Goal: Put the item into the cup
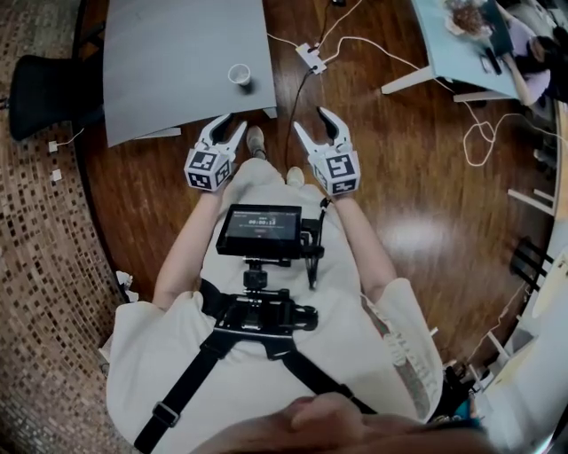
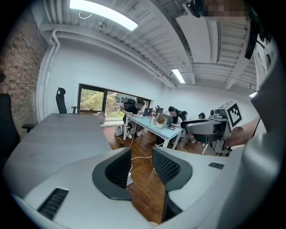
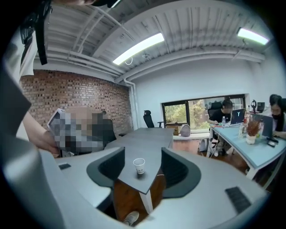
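The left tongs (image 1: 229,124) and right tongs (image 1: 311,120) are being held apart and empty, short of the cup (image 1: 240,75) standing upright on the counter (image 1: 169,71) corner; it is being framed between the right jaws, and no item is being shown.

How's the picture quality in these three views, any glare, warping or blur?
Head view: fisheye bends the table edges, and glare sits on the wood floor. Left gripper view: the ceiling light is blown out. Right gripper view: the cup is sharp, but the corners go black.
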### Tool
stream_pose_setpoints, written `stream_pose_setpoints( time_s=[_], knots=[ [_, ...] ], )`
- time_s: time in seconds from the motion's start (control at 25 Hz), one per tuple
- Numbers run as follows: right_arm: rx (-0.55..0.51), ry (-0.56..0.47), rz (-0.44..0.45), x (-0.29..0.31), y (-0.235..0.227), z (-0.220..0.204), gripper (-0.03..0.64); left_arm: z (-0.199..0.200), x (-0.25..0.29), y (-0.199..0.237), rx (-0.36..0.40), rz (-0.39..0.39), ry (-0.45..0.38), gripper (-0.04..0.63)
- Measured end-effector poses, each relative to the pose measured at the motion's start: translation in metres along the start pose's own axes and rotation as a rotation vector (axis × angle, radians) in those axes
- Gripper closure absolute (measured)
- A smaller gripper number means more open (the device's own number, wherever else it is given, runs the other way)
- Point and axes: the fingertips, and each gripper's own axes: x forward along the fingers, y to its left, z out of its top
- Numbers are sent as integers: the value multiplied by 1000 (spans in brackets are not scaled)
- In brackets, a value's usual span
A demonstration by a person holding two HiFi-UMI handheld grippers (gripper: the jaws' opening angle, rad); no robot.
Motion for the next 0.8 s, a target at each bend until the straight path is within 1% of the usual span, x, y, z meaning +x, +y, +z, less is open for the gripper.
stream_pose_setpoints(
  time_s=[0.12,0.24,0.32,0.44,0.52,0.64,0.8],
  knots=[
    [-24,-20,-9,-18,26,-6,347,-12,-36,-2,-7,27,-38,446],
    [-30,-12,-3,-23,29,-9,348,-18,-48,-2,-33,49,-42,446],
    [-32,-13,19,-34,25,-17,351,-24,-53,-14,-43,75,-43,446],
    [-38,-19,58,-59,14,-39,351,-39,-52,-45,-36,114,-49,446],
    [-36,-8,78,-71,11,-53,351,-49,-54,-56,-45,130,-46,446],
    [-30,15,91,-68,23,-62,351,-62,-65,-45,-71,135,-29,446],
    [-23,22,82,-54,39,-58,356,-62,-68,-22,-75,107,-19,446]
  ],
)
